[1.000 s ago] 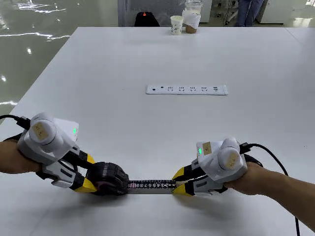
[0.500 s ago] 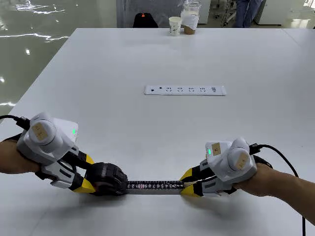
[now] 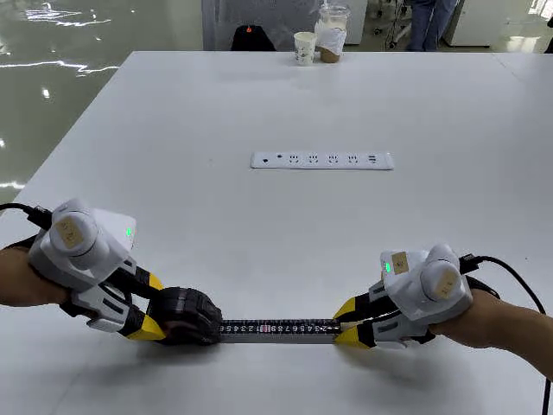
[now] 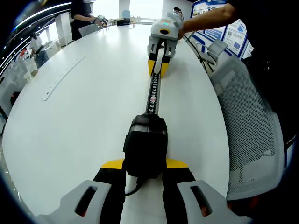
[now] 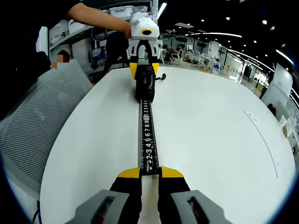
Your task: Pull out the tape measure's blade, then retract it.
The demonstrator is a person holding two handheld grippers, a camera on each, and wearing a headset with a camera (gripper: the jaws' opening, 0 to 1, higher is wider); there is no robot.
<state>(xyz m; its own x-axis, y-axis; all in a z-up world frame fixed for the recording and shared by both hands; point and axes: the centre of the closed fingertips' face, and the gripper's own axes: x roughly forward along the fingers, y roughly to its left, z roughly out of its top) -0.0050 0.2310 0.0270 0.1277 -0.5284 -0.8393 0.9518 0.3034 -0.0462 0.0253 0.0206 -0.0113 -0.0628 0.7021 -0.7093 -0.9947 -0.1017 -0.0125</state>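
White workbench (image 3: 259,225) under us: our left gripper (image 3: 155,304) clamps the tape measure (image 3: 186,314) near the front edge, and our right gripper (image 3: 348,322) pinches the blade (image 3: 276,327) tip. We judge the blade partly drawn, retraction to come. The power strip (image 3: 321,160) and paper cup (image 3: 304,46) sit well apart, blocking nothing.

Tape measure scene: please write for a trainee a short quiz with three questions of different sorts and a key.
1. True or false: the left tongs are shut on the black plastic tape measure case.
2. The right tongs grip the numbered metal blade at: A its free tip; B its middle; C nowhere.
3. What long white thing lies on the white table beyond the blade?
Key: 1 true; 2 A; 3 the power strip.
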